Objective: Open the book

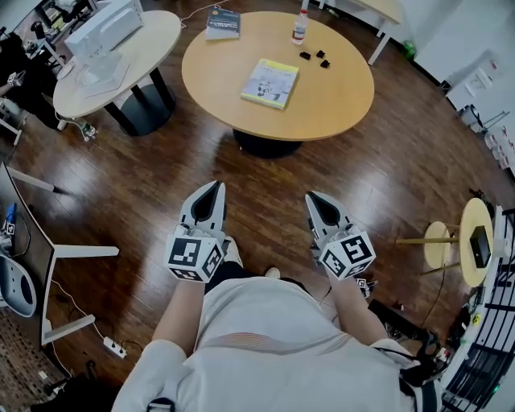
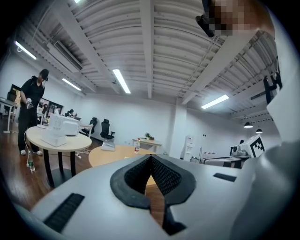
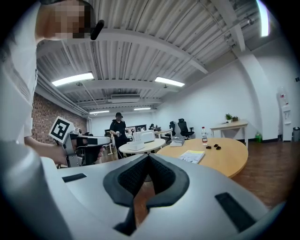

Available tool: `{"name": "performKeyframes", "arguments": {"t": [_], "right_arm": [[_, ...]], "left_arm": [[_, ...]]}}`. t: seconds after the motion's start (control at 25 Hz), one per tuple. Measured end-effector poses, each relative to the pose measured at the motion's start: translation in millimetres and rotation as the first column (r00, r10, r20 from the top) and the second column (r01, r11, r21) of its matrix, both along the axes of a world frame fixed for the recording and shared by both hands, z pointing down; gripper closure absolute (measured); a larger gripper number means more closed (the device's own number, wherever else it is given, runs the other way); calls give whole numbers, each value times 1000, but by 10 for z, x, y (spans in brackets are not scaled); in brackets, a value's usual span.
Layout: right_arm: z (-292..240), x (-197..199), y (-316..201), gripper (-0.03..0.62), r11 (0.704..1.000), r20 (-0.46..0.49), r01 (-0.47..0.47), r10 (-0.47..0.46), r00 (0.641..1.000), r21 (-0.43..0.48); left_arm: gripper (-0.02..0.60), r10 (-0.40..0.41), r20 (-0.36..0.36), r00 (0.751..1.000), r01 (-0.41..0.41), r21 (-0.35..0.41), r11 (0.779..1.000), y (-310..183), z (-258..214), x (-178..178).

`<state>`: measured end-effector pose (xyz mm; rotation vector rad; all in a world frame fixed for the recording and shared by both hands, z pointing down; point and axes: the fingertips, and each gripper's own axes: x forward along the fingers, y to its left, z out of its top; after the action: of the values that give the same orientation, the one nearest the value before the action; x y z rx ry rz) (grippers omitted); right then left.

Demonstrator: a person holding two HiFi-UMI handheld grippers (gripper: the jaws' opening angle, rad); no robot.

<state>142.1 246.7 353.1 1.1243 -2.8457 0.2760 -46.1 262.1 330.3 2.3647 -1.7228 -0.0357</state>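
Left gripper (image 1: 215, 189) and right gripper (image 1: 311, 197): jaws closed, nothing in them. Book (image 1: 269, 83) sits shut on the counter (image 1: 342, 113), well apart.

A round wooden table (image 1: 346, 105) stands on a dark plank floor (image 1: 145, 185). A clear bottle (image 1: 299, 26) and three small black pieces (image 1: 315, 57) sit near its far edge, and a blue book (image 1: 223, 23) lies at its far left rim. To its left is a paler round table (image 1: 153, 44) carrying a white machine (image 1: 103, 30), with a person in black (image 2: 32, 110) standing near it. At the right sits a small round stand (image 1: 475, 211) with a black box (image 1: 480, 246) on it, and a white power strip (image 1: 113, 348) lies on the floor at lower left.
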Motion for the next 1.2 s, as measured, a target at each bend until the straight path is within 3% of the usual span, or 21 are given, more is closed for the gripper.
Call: {"name": "performKeyframes", "arguments": {"t": [0.56, 0.96, 1.2], "right_arm": [[-96, -1120, -790, 589, 999, -39, -26, 27, 999, 22], [32, -1194, -1054, 589, 997, -50, -80, 79, 996, -17], [91, -1174, -1386, 589, 997, -32, -71, 70, 997, -27]], "left_arm": [[572, 53, 3, 999, -53, -37, 998, -804, 124, -1104], [572, 127, -14, 992, -127, -73, 989, -1155, 269, -1110], [572, 128, 6, 992, -127, -82, 989, -1474, 268, -1067]]}}
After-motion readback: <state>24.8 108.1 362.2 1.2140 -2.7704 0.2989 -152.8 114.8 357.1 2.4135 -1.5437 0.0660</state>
